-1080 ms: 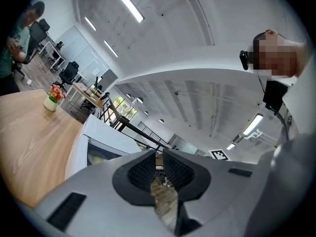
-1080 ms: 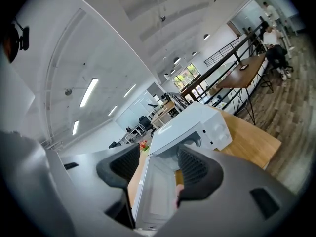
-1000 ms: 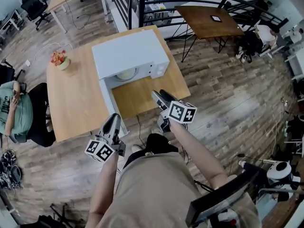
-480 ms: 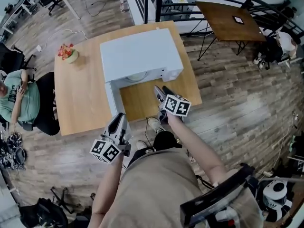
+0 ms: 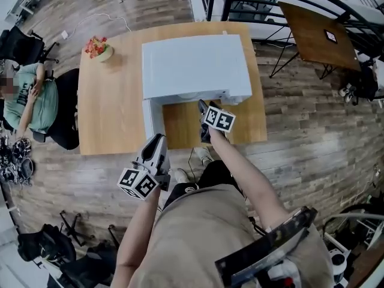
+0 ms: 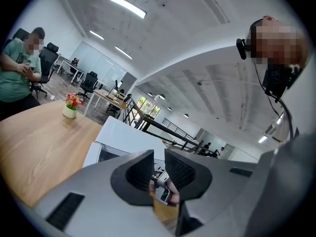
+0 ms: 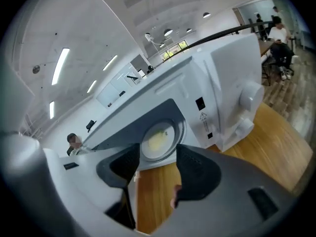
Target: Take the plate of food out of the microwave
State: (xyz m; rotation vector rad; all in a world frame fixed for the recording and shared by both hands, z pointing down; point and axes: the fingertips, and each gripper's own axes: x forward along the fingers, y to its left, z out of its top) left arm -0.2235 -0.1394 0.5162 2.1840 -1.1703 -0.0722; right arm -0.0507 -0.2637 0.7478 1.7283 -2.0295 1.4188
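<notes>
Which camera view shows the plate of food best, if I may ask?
The right gripper view: the plate of food sits plainly inside the open microwave. From the head view the microwave's top hides nearly all of it; the left gripper view misses it.

- Head view: high above the person, facing steeply down on the table (image 5: 114,113) and microwave (image 5: 195,65).
- Left gripper view: low, off the table's near edge, facing across it.
- Right gripper view: nearer, facing the microwave's open front; all three share the microwave.

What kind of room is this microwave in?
Probably an open-plan office: there are rolling office chairs, several work tables, and long ceiling strip lights over a big shared space.
</notes>
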